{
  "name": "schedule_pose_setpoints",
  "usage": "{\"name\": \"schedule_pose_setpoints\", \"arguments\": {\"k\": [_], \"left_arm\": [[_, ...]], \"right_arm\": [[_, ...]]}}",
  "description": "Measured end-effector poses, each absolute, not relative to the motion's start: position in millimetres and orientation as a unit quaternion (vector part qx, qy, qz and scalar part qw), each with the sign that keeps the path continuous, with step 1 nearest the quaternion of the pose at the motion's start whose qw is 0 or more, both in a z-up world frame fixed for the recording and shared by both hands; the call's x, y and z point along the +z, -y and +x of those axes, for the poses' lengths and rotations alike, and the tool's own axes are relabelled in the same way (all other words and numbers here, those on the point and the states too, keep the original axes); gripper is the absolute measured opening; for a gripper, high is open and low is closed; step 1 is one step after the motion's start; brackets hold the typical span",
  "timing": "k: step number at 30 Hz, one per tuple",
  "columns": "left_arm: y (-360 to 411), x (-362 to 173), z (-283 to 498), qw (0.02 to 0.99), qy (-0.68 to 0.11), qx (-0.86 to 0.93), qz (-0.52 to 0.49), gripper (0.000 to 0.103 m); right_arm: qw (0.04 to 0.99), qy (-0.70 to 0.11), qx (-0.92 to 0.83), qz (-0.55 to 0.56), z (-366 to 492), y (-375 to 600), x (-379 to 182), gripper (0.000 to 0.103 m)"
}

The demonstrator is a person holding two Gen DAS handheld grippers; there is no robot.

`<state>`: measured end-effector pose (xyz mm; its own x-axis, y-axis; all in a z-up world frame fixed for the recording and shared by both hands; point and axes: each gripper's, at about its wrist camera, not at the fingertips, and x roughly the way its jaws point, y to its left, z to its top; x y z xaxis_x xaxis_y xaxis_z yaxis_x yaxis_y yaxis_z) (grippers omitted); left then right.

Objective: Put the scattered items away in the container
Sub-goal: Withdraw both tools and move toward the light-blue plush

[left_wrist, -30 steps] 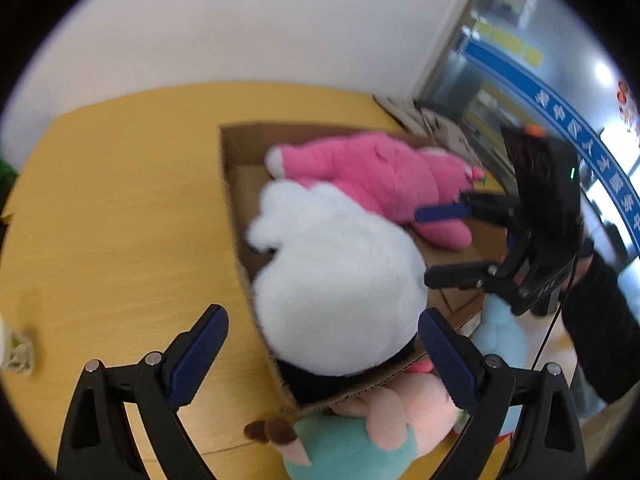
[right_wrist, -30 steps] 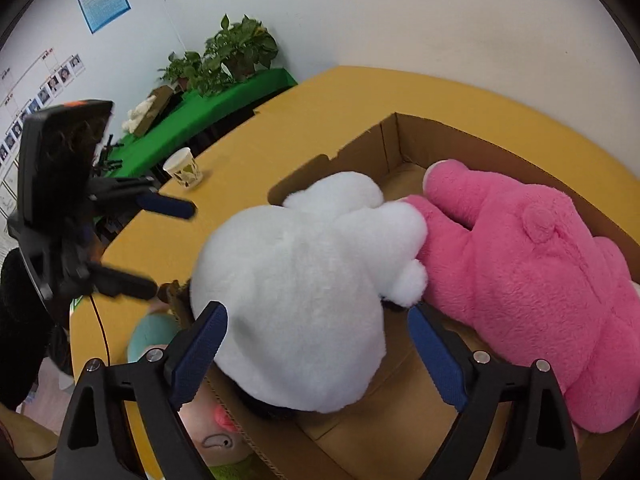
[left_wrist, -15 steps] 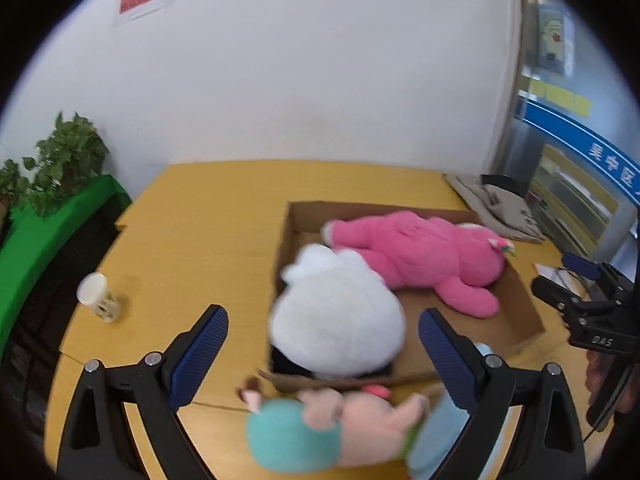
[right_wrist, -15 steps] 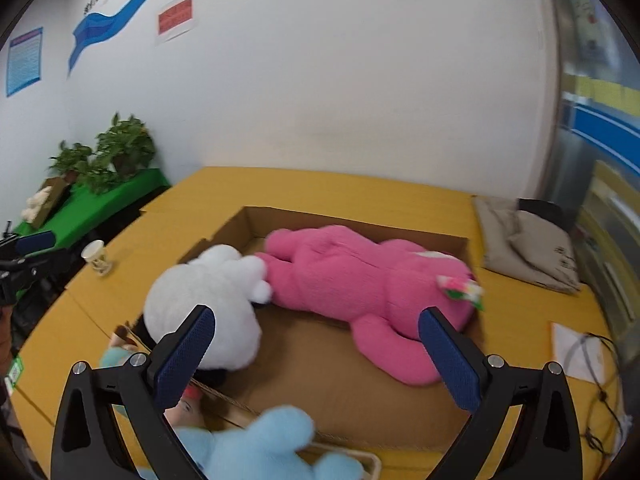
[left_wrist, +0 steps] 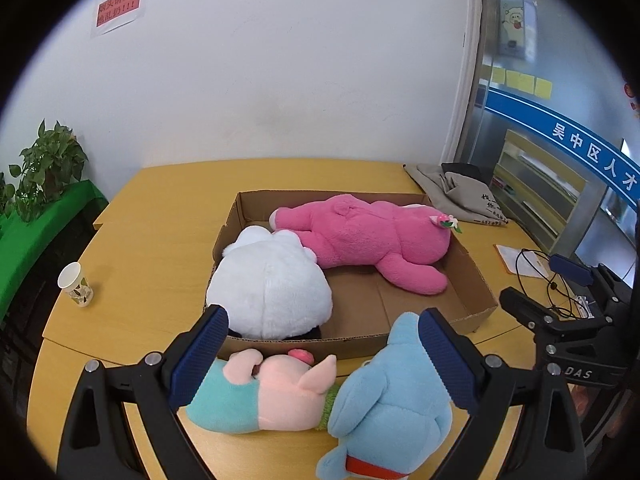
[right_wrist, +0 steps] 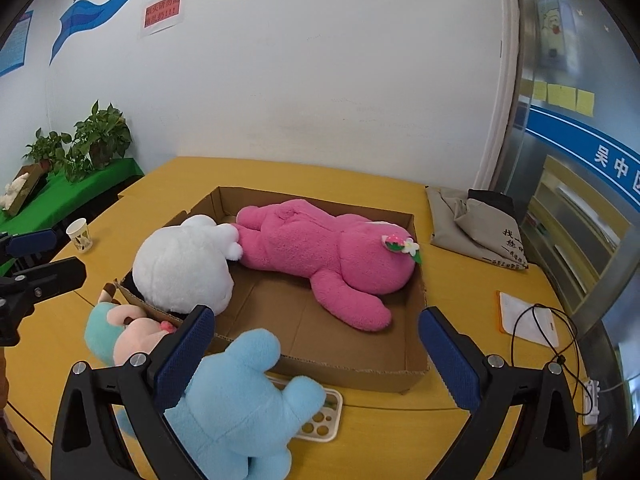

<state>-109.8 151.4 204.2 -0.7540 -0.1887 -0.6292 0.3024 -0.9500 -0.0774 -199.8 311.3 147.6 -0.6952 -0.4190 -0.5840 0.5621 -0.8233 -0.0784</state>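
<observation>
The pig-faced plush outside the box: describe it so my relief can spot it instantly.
Find the cardboard box on the yellow table. Against its near wall, outside, lies the pig plush, beside the light blue plush. Only it has a peach-pink face with a teal body.

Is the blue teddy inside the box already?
No, the blue teddy lies on the table outside the near wall of the box.

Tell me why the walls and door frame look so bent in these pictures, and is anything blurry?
Both views are fisheye: black corners ring each picture. In the left wrist view the door frame bows; in the right wrist view the cardboard box edges curve. Both are sharp: the pink plush fur shows clearly. Lighting is soft and even; reflections sit on the glass at the right wrist view's edge.
</observation>
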Motion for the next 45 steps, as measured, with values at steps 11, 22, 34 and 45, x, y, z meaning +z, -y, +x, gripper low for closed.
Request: {"name": "schedule_pose_setpoints", "arguments": {"k": [11, 22, 34, 45], "left_arm": [[-160, 203, -106, 0.133, -0.079, -0.931, 0.33, 0.097], [-167, 197, -109, 0.124, -0.074, -0.93, 0.338, 0.097], [-165, 189, -103, 0.105, -0.081, -0.926, 0.353, 0.097], [-151, 138, -118, 0.019, -0.093, -0.904, 0.417, 0.097]], "right_arm": [[0.257, -0.126, -0.917, 0.277, -191, -328, 149, 0.103], [0.257, -0.122, -0.917, 0.281, -193, -329, 145, 0.103], [0.262, -0.119, -0.915, 0.282, -191, -333, 141, 0.103], [0.445, -0.162, -0.822, 0.316, -146, -329, 66, 0.103]]}}
